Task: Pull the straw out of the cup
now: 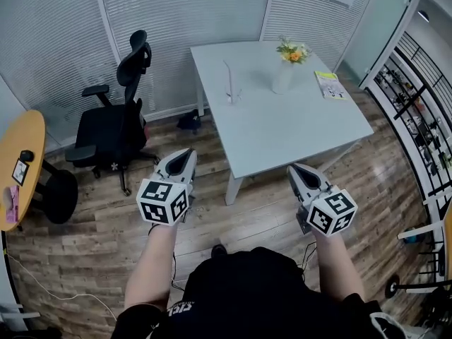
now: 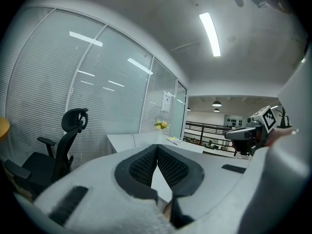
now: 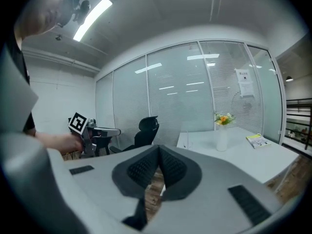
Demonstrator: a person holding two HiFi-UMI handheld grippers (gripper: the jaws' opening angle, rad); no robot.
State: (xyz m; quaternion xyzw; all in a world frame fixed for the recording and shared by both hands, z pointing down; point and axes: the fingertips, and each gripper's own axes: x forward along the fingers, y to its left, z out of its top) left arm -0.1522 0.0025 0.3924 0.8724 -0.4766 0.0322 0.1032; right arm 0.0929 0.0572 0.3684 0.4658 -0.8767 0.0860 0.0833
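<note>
Both of your grippers are empty and stand short of the surface point(image 1: 282, 129), above the wooden floor point(image 1: 247, 214). Your left gripper point(image 1: 185, 152) has its fingers point(image 2: 141, 164) pressed together at the tips, with nothing between them. Your right gripper point(image 1: 293, 168) shows the same: its fingers point(image 3: 139, 168) meet at the tips and pinch nothing.

The cup point(image 1: 233, 96) stands upright on the far part of the white surface, well apart from both grippers, and the straw point(image 1: 228, 76) rises out of it, leaning a little. To the cup's right stands a white vase point(image 1: 282, 80) with orange and yellow flowers point(image 1: 293, 51), and beyond that a booklet point(image 1: 330, 85) lies flat near the surface's right edge. A black office chair point(image 1: 116, 126) stands on the floor to the left of the surface.
</note>
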